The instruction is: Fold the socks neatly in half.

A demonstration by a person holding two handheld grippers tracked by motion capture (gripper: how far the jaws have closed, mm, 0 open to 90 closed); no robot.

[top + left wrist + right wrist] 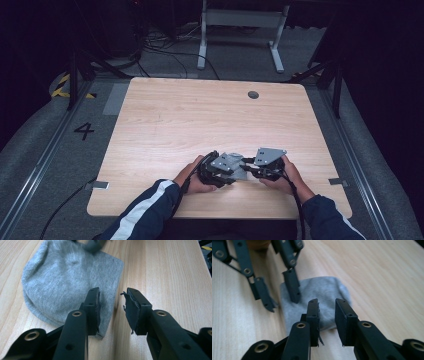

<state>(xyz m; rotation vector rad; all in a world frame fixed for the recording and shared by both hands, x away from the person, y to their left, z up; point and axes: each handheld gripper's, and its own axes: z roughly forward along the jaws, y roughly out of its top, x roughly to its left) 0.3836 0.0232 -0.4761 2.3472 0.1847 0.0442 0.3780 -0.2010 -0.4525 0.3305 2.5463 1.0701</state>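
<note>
A small grey knit cloth [67,277] lies flat on the wooden table [200,120], near its front edge. In the high view the cloth [241,174] sits between my two grippers, which point at each other. My left gripper [112,307] is open. One jaw hangs over the cloth's edge, the other over bare wood, and nothing is pinched between them. My right gripper [327,315] is open too, just above the near end of the cloth [324,290]. Beyond it, the left gripper [282,301] has one fingertip [294,293] on the cloth.
A round grommet [253,94] sits at the table's far right. Beyond the table stands a white desk frame [240,30] with cables on the floor. The table's front edge runs just behind both hands [200,182].
</note>
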